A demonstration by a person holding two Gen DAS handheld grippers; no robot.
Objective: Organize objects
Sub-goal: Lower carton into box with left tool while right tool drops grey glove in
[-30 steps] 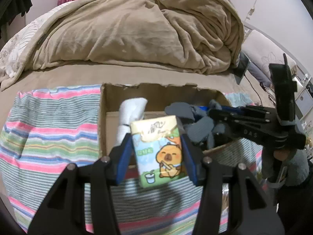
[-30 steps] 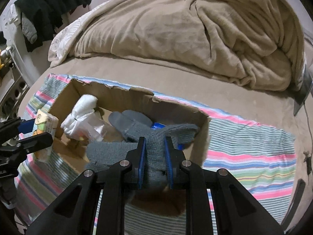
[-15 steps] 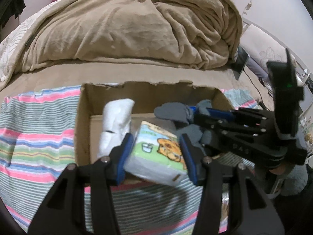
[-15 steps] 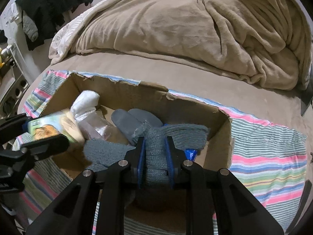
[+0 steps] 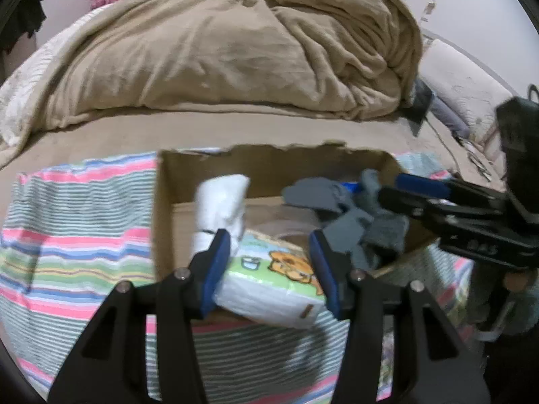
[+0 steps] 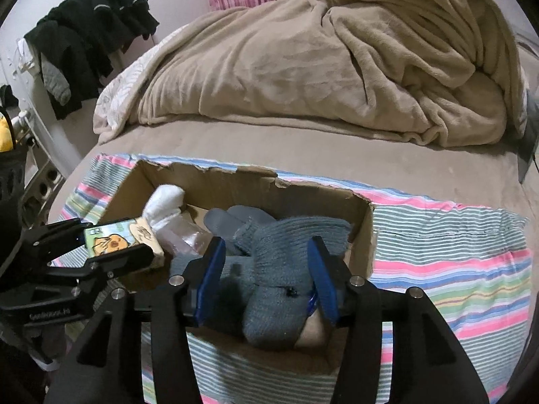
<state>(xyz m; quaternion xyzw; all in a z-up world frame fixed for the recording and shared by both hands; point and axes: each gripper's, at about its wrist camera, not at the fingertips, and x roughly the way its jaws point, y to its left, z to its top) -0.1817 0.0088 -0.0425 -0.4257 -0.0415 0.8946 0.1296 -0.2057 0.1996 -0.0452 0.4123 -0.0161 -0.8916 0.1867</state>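
Taking the open brown cardboard box [image 5: 209, 181] as landmark and going left to right: against its left inner wall a rolled white sock bundle [image 5: 220, 202] is seen standing. Just right of it, over the box's near rim, the green-and-white tissue packet printed with an orange capybara [image 5: 269, 279] is pinched between the blue pads of the left gripper [image 5: 269, 269]; it has been tipped from upright to nearly flat and carried inward over the rim, so its release into the box is judged the step in hand. Further right, the grey knitted glove [image 6: 276, 269] is draped over the box's near right rim, and the jaws of the right gripper [image 6: 266, 276], pressed on it a moment ago, are now spread wide around it, so that item is taken as delivered.
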